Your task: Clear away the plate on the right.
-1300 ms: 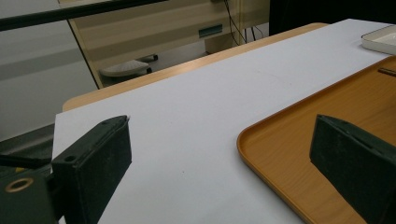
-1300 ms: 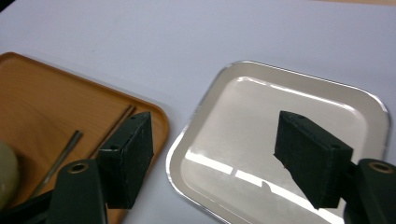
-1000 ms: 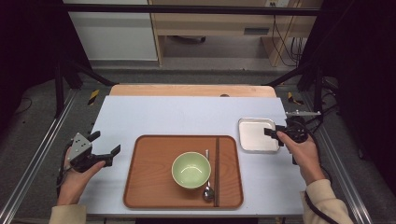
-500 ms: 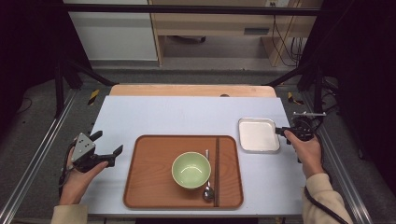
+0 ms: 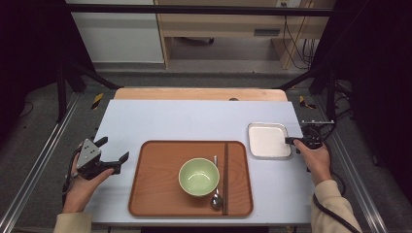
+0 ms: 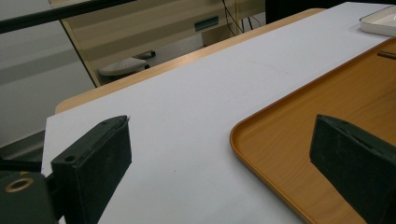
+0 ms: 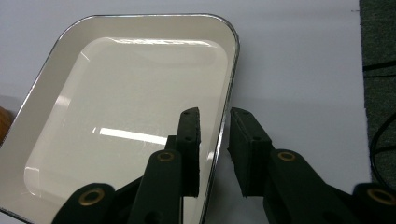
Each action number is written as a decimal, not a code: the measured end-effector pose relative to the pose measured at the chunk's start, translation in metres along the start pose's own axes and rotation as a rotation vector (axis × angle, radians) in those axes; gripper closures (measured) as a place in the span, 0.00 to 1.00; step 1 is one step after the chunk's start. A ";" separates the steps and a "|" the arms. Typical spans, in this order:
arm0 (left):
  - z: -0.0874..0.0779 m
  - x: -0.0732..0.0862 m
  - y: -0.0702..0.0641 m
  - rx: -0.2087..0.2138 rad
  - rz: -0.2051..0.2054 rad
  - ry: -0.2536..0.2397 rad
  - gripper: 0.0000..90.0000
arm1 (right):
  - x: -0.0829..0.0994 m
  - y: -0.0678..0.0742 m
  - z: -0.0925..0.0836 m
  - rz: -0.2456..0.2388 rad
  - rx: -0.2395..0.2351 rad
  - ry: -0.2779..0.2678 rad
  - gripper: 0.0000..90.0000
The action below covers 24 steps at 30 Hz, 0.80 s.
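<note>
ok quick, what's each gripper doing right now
Left gripper: open, holding nothing, beside the tray.
Right gripper: jaws have just been closing astride the dish rim, a gap on each side, not gripping yet.

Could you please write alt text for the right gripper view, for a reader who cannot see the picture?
The right gripper straddles the metal rim of a white rectangular dish, one black jaw inside it and one outside; the jaws have just been closing, with a small gap left on each side of the rim. The dish sits empty on a white table.
</note>
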State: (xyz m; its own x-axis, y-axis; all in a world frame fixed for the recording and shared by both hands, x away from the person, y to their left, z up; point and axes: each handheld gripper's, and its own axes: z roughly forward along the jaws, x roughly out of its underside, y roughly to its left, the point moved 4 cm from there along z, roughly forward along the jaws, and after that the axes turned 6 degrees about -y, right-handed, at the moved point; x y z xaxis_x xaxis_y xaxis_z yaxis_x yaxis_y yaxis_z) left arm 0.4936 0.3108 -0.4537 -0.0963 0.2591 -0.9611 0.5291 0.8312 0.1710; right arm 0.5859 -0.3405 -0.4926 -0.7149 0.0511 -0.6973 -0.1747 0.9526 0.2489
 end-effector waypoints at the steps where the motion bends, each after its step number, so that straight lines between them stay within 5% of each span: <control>1: 0.000 0.000 0.000 0.000 0.000 0.000 0.06 | 0.000 0.000 0.000 0.002 -0.001 0.002 0.84; 24: 0.000 0.000 0.000 -0.001 -0.001 0.001 0.06 | 0.002 -0.001 0.008 0.060 -0.007 0.025 0.96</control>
State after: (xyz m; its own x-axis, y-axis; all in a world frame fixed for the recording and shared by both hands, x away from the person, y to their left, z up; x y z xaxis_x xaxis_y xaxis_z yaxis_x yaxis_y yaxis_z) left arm 0.4935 0.3108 -0.4542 -0.0975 0.2592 -0.9609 0.5285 0.8316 0.1707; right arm 0.5900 -0.3386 -0.4999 -0.7406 0.1005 -0.6644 -0.1357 0.9460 0.2943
